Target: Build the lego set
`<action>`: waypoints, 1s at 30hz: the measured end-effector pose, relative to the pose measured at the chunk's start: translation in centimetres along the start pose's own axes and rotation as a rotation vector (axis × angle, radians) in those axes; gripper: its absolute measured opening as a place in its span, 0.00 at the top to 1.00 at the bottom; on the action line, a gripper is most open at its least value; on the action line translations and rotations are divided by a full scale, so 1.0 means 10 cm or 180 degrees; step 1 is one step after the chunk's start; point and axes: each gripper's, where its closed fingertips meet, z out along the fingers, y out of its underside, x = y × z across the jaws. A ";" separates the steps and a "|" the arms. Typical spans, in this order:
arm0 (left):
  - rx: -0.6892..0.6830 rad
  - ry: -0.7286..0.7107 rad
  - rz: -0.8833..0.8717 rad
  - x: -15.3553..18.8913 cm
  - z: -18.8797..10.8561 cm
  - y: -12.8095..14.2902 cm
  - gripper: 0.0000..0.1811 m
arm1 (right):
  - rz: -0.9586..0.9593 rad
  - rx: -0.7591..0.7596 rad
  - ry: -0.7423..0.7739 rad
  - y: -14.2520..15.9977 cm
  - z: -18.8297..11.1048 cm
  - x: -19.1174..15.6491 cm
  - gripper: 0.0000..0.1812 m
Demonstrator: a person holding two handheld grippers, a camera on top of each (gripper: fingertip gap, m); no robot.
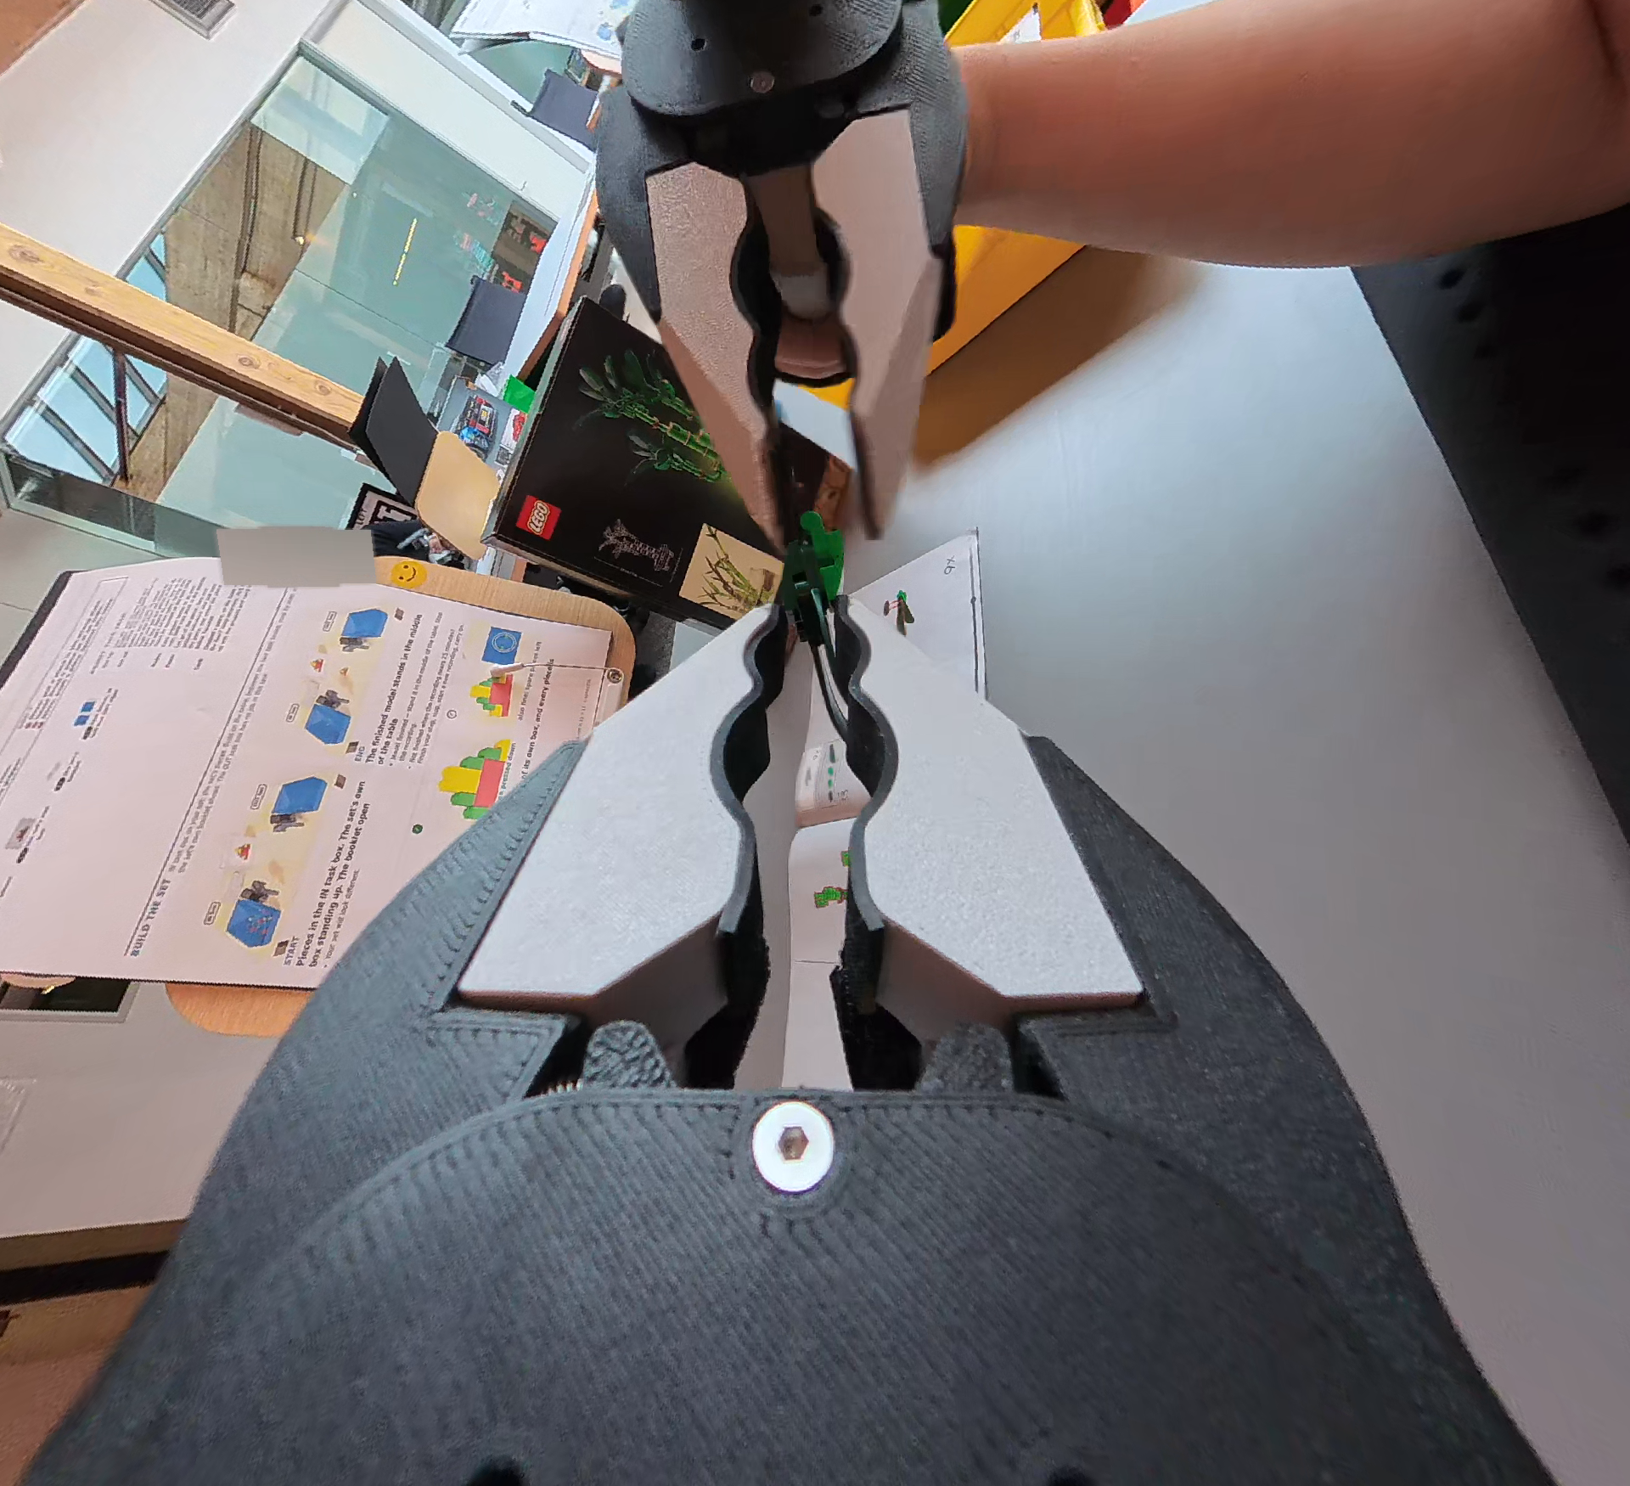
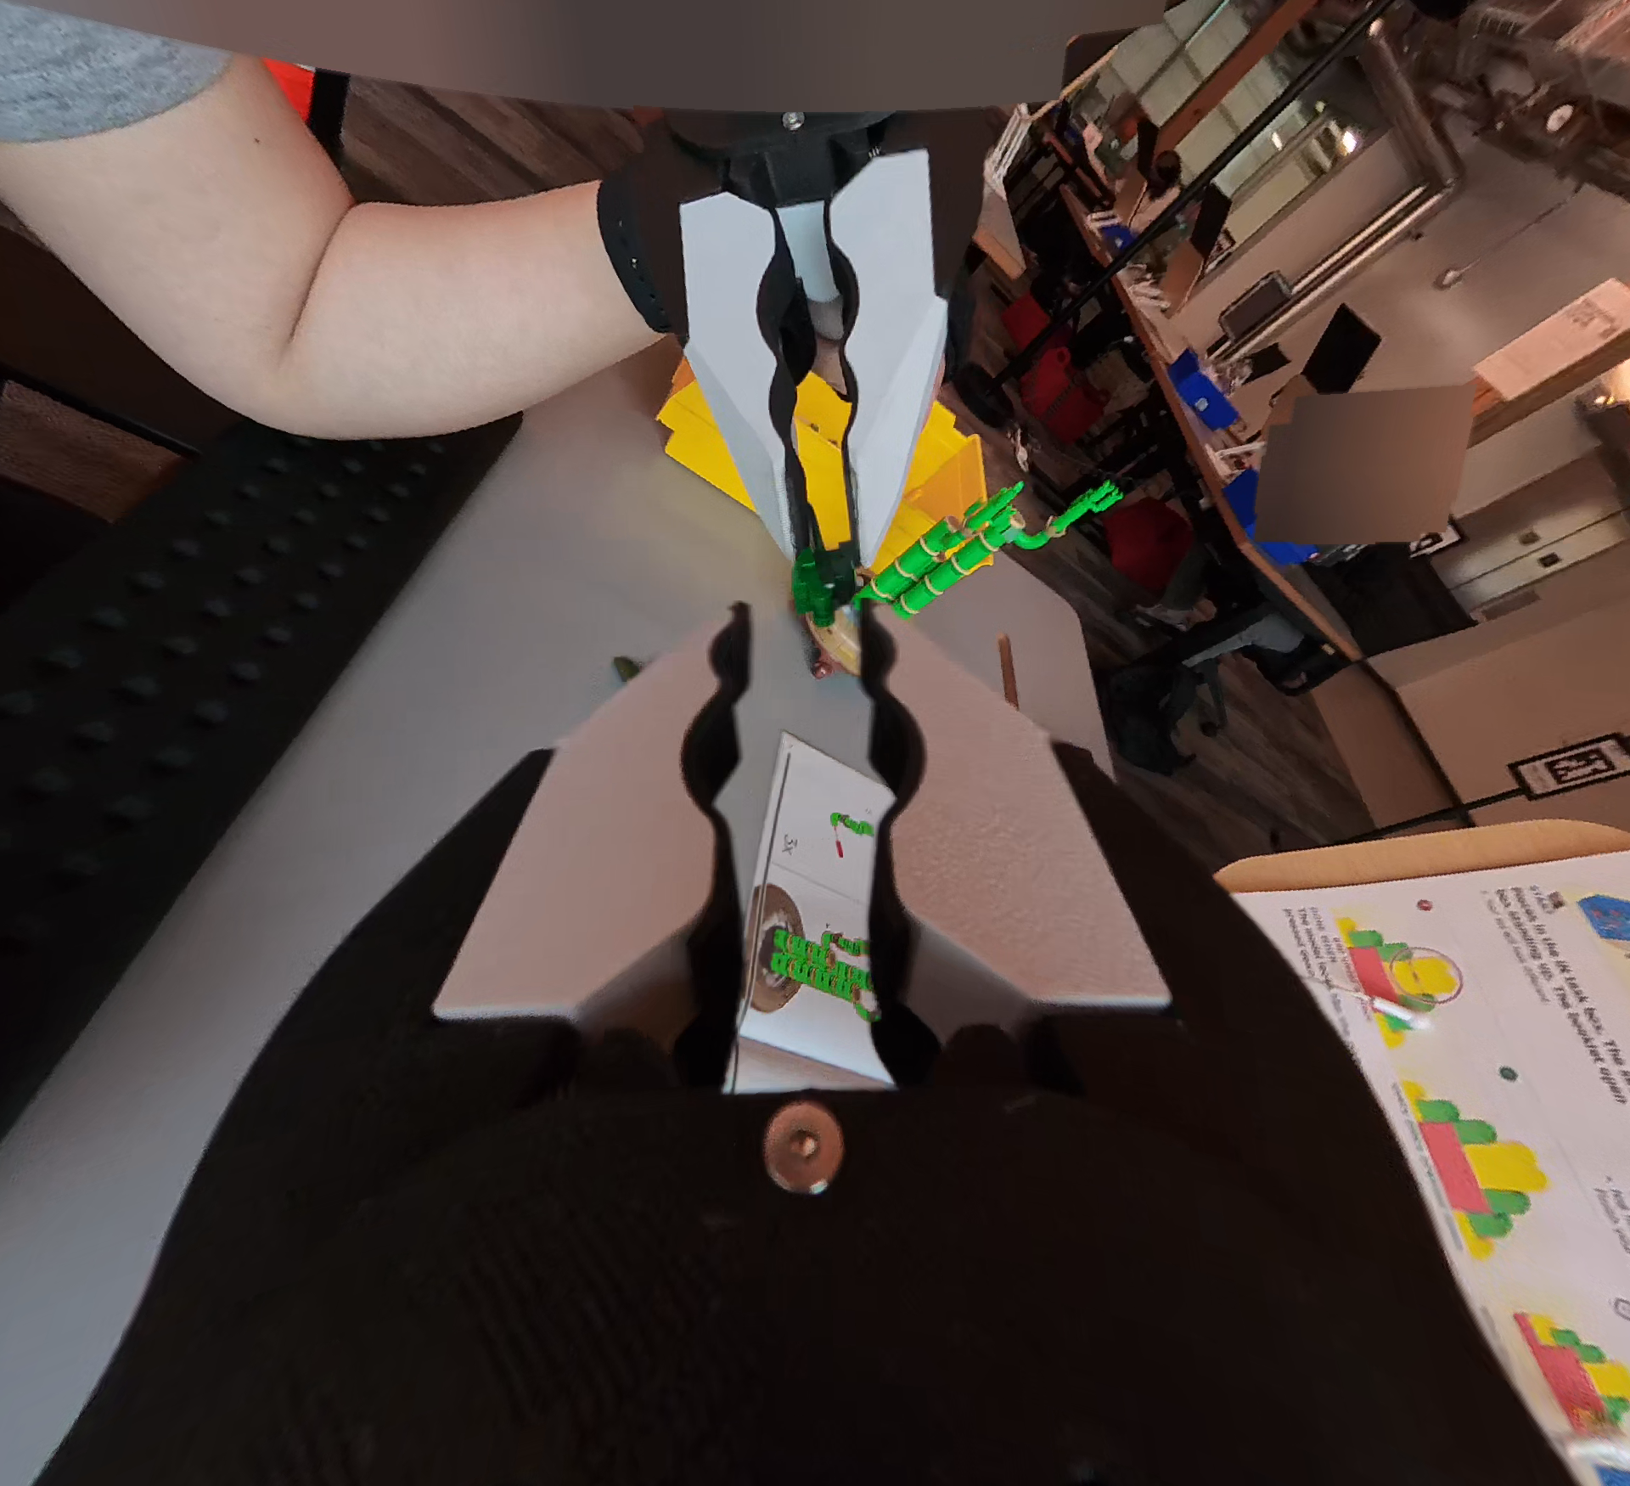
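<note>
The left gripper (image 1: 810, 614), a black printed body with pale grey wedge fingers, is closed on a small dark green lego leaf piece (image 1: 807, 575) held at its fingertips above the white worktop (image 1: 1235, 650). The right gripper (image 1: 825, 530) reaches in from the opposite side, tip to tip with the left one; its fingers stand slightly apart around the top of the same green piece, and whether they actually press on it cannot be told.

In the right wrist view the right gripper (image 2: 803, 619) has its jaws parted, with the green piece (image 2: 816, 583) just beyond the tips and clamped by the left gripper (image 2: 825, 553) coming from the far side. Just beside it, to the right, stands the partly built bright green bamboo stalk model with tan rings (image 2: 944, 557), leaning across the picture.

An open white instruction booklet (image 2: 820, 914) lies on the worktop beneath the grippers. A black lego box printed with a bamboo plant (image 1: 635, 464) stands beyond the tips, yellow plastic bins (image 1: 1014, 6) sit farther back, and a printed sheet with coloured diagrams (image 1: 265, 755) rests on a light wooden board (image 1: 609, 614) to the side.
</note>
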 end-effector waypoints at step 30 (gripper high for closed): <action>-0.0028 0.0043 0.0003 0.02 0.02 0.02 0.95 | -0.0283 -0.0167 0.0135 -0.01 0.05 0.02 0.94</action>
